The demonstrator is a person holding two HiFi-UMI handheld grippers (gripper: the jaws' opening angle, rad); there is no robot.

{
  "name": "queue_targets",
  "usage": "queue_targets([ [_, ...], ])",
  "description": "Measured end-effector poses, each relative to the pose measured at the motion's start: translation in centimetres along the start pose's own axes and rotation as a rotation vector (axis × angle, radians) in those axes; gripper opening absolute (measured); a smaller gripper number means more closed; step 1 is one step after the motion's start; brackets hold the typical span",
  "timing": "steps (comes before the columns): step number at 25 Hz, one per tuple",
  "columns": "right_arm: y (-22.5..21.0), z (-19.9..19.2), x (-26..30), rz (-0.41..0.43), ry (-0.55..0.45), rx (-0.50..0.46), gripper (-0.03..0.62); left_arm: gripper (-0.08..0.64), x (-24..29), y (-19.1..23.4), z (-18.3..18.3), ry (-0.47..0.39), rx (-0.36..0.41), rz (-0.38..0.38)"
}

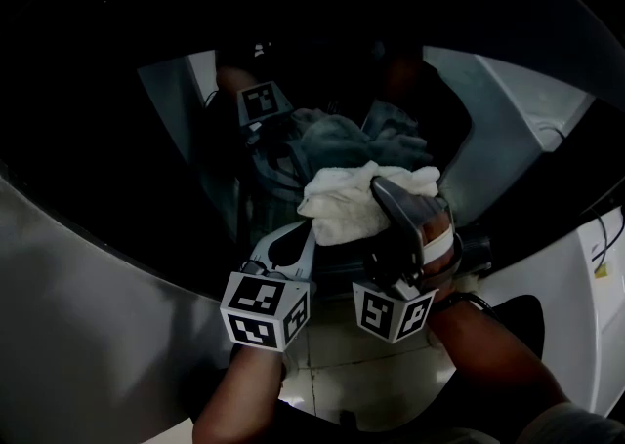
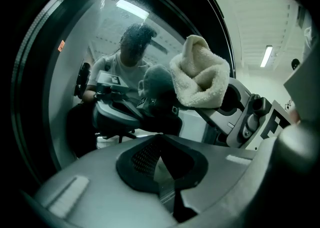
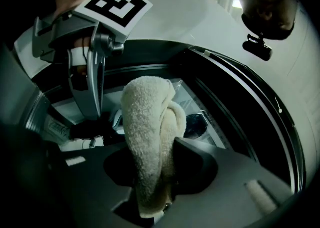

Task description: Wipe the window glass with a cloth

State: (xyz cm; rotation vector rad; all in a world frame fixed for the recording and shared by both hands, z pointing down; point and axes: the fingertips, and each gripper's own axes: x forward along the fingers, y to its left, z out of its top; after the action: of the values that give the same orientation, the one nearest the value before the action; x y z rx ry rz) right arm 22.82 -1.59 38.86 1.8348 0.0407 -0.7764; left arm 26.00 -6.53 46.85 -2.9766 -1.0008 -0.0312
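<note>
Between right gripper [image 3: 156, 179] jaws, cloth [image 3: 148, 122]

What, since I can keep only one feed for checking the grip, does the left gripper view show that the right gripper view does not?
Only the left gripper view: the left gripper shut on nothing, and a person's reflection in the window glass. Only the right gripper view: the cloth pinched in the right gripper, seen straight on, and the left gripper's marker cube. Both: the cloth and the round window glass.
</note>
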Motion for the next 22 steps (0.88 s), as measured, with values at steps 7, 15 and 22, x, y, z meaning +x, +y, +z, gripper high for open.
queue_targets([
  [7,0.8,-0.3,0.0,0.011,0.001,-0.001,0.133,0.017,0.4,0.8,-0.2,0.013,-0.012,0.01],
  [15,1.4,-0.5,-0.2,0.01,-0.006,-0.001,0.133,0.017,0.5,0.9,-0.3,0.019,-0.01,0.008],
  [22,2.1,-0.8,-0.2,0.017,0.0,0.015,0.133,0.017,0.7,1.3,-0.4,0.029,-0.008,0.012],
])
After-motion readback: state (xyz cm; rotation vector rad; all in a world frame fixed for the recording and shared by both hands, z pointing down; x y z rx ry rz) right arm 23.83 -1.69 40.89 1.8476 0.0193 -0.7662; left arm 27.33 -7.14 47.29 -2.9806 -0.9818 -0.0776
